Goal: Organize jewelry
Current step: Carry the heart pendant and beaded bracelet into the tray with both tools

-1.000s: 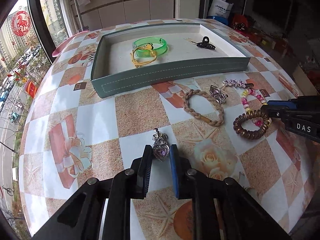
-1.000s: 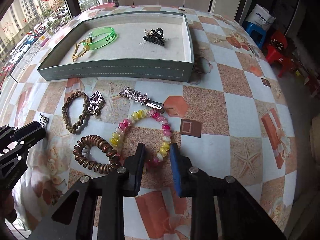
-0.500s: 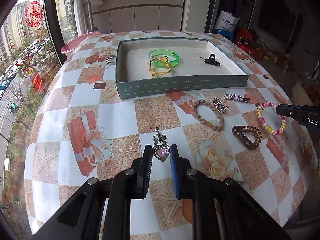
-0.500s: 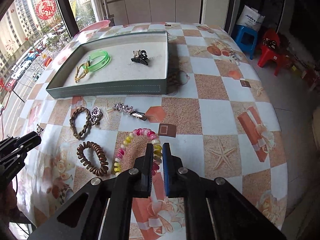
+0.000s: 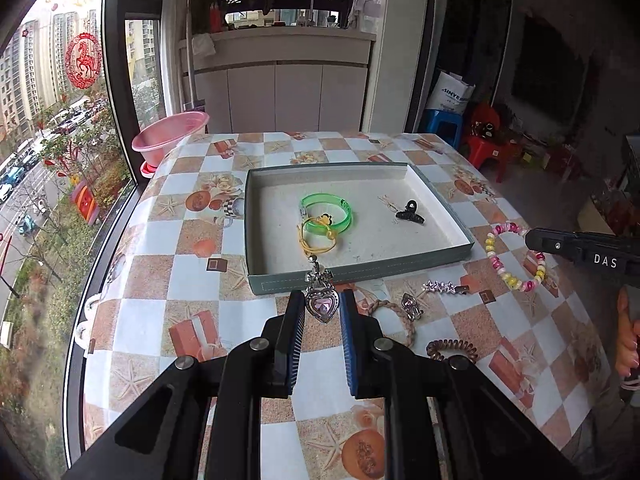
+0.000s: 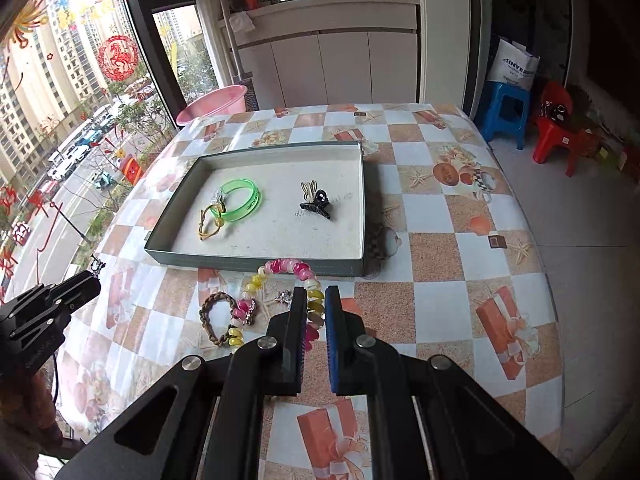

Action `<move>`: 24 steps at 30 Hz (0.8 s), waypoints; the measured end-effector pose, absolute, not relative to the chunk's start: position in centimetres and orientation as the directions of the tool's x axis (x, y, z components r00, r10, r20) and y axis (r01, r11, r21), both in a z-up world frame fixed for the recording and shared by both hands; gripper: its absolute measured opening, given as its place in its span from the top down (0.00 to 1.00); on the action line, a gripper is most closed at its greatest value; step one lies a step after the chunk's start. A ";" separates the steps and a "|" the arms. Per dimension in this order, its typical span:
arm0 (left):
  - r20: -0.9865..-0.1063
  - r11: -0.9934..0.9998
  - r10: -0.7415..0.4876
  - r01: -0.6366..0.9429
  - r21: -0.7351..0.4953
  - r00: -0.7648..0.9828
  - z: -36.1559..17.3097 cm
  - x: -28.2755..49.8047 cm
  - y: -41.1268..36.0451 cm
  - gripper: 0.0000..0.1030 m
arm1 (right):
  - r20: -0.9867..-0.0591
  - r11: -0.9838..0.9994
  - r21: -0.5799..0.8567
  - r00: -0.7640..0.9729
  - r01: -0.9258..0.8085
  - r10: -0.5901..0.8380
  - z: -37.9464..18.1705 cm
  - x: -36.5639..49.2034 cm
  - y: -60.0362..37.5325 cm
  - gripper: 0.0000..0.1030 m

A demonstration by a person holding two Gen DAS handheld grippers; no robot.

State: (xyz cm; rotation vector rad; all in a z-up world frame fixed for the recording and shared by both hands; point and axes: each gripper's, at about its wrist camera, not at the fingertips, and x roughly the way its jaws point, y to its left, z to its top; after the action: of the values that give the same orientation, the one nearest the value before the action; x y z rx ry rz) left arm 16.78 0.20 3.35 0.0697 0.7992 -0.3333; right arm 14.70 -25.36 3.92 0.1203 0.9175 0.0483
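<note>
My left gripper (image 5: 322, 310) is shut on a silver clip with a pink heart stone (image 5: 321, 304) and holds it in the air near the front wall of the green tray (image 5: 360, 274). My right gripper (image 6: 316, 308) is shut on a pink, yellow and white bead bracelet (image 6: 280, 270), lifted above the table; the bracelet also shows in the left wrist view (image 5: 516, 256). In the tray lie a green bangle (image 5: 328, 210), a yellow cord bracelet (image 5: 316, 240) and a black claw clip (image 5: 410, 212).
On the table in front of the tray lie a braided brown bracelet (image 5: 394, 314), a small silver heart clip (image 5: 412, 306), a star hair clip (image 5: 444, 288) and a brown coil hair tie (image 5: 452, 350). A pink basin (image 5: 170, 136) sits at the far left edge. Stools (image 6: 506, 110) stand on the right.
Both grippers have risen well above the table, each with its piece. The heart clip and the bead bracelet have both left the tabletop and moved towards the tray.
</note>
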 end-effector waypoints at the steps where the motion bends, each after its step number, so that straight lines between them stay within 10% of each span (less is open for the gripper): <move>1: -0.708 0.945 -0.264 0.321 -0.056 0.655 3.8 17.2 0.0 0.71 | -0.786 0.993 0.121 0.611 0.001 0.095 4.2 15.2 -25.1 0.91; 24: -0.830 0.942 -0.210 0.335 -0.030 0.516 -2.9 29.5 -4.3 0.71 | -0.854 0.965 0.259 0.477 0.040 0.210 -2.8 27.9 -24.9 0.91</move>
State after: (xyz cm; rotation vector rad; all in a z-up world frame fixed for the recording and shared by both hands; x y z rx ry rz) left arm 29.46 -4.27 -2.91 0.1402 0.9755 -0.3283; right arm 27.93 -24.92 -2.80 0.2580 1.0719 0.1050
